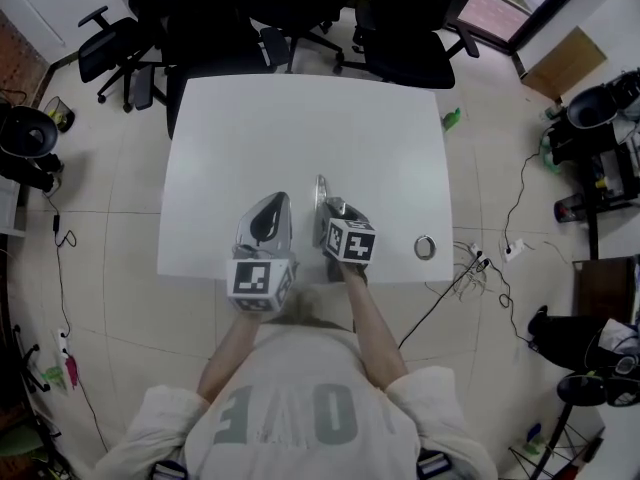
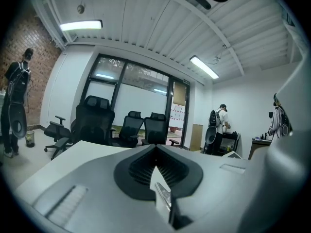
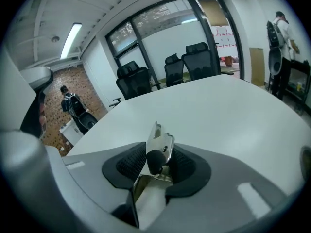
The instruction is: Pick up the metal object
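Note:
The metal object, a shiny flat piece with a black part on it, stands upright between the pads of my right gripper, which is shut on it. From the head view the metal object shows as a thin bright strip jutting ahead of the right gripper, over the front part of the white table. My left gripper hovers just left of it, tilted upward. Its jaws are together at the tips with nothing held between them.
A small metal ring lies on the table near the front right corner. Black office chairs crowd the far edge. Cables trail on the floor to the right. People stand by equipment further off.

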`<state>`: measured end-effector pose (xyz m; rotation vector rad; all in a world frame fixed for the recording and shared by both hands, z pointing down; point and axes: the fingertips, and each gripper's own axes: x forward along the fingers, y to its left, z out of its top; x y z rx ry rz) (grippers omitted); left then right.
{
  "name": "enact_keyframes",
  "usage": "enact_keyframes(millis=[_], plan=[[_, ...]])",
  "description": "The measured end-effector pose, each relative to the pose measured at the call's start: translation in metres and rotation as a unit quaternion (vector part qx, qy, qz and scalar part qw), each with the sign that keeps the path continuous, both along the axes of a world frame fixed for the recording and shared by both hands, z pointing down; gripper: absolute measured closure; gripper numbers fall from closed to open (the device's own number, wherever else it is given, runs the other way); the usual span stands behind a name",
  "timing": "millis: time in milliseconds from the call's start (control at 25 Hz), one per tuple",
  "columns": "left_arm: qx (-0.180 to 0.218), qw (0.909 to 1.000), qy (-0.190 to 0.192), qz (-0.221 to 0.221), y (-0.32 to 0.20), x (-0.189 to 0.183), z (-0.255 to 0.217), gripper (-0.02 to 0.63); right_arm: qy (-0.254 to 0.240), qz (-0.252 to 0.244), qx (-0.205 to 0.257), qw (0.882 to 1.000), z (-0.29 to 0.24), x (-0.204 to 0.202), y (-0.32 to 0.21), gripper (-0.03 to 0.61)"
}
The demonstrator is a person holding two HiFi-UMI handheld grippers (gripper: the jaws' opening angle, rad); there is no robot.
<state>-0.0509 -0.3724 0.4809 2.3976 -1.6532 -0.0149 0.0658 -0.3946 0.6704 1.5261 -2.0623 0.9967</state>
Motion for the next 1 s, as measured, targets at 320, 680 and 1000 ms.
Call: enact_keyframes(millis=[320, 680, 1000], plan=[[-0.008, 0.9999, -0.001, -0.013, 0.002, -0.008, 0.003, 0.618, 0.005, -0.007, 0.011, 1.000, -0.002, -0.002, 0.001, 0.442], [0.001, 0.9999, -0.002, -0.011, 0.002, -0.007, -0.004, 0.618, -0.009, 0.007, 0.028, 1.000, -0.013, 0.005, 0.005, 0.477], [0.005, 0.9998, -0.004, -0.017, 0.003, -0.011, -0.004, 0.618, 0.000, 0.022, 0.090, 0.996, -0.058, 0.020, 0.007, 0.483]])
